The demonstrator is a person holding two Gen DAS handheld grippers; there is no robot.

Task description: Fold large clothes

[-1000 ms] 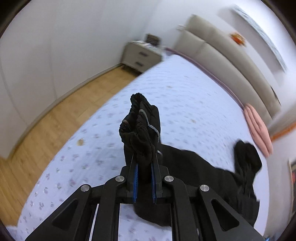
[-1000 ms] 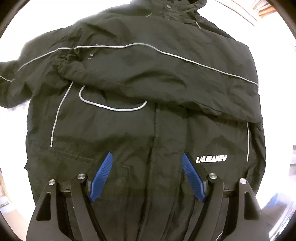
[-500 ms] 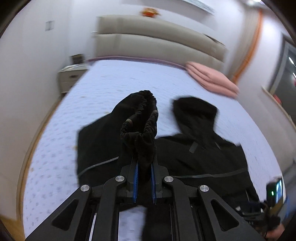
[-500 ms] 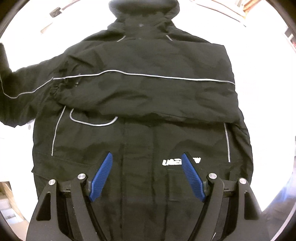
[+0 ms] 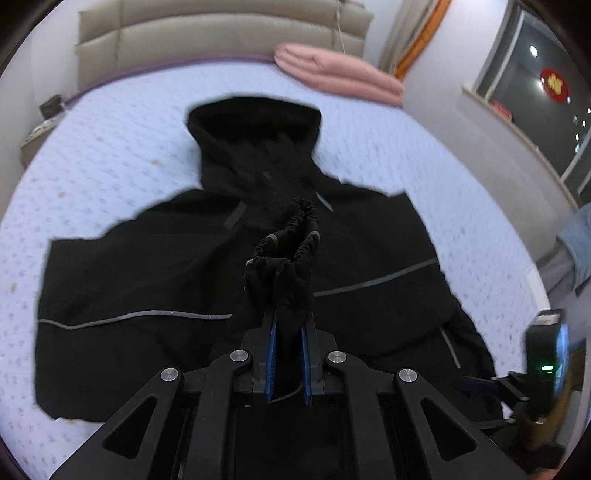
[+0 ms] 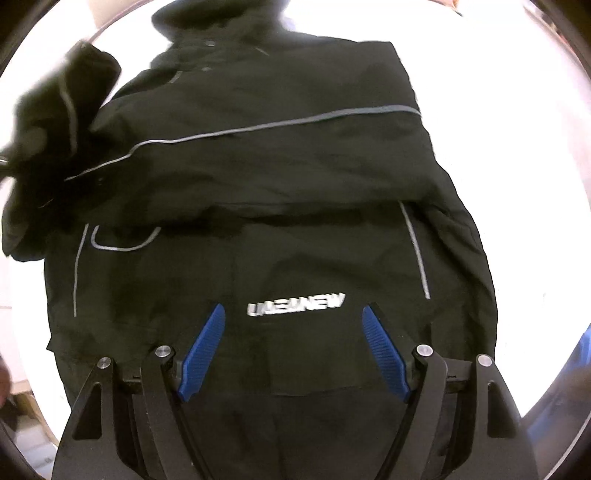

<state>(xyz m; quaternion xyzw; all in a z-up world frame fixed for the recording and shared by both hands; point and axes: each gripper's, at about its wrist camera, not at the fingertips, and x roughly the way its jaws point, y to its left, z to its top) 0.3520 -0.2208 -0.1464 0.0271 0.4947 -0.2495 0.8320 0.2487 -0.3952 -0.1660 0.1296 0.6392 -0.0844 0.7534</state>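
A black hooded jacket (image 5: 155,280) with grey piping lies spread on the bed, hood toward the headboard. My left gripper (image 5: 289,325) is shut on the elastic sleeve cuff (image 5: 291,254), holding it up over the jacket's chest. In the right wrist view the jacket (image 6: 280,177) fills the frame, one sleeve folded across the chest above a white logo (image 6: 295,304). The lifted sleeve (image 6: 55,125) shows blurred at the upper left. My right gripper (image 6: 293,317) hangs open above the jacket's lower front, nothing between its blue pads (image 6: 201,354).
The bed has a pale blue patterned sheet (image 5: 110,147). A folded pink blanket (image 5: 332,72) lies near the beige headboard (image 5: 221,33). A nightstand (image 5: 40,129) stands at the left. The right gripper's body (image 5: 543,373) shows at the right edge, below a window (image 5: 535,85).
My left gripper has swung the sleeve cuff from beside the bed's floor side to over the jacket's chest. The right gripper has drifted over the jacket, staying open.
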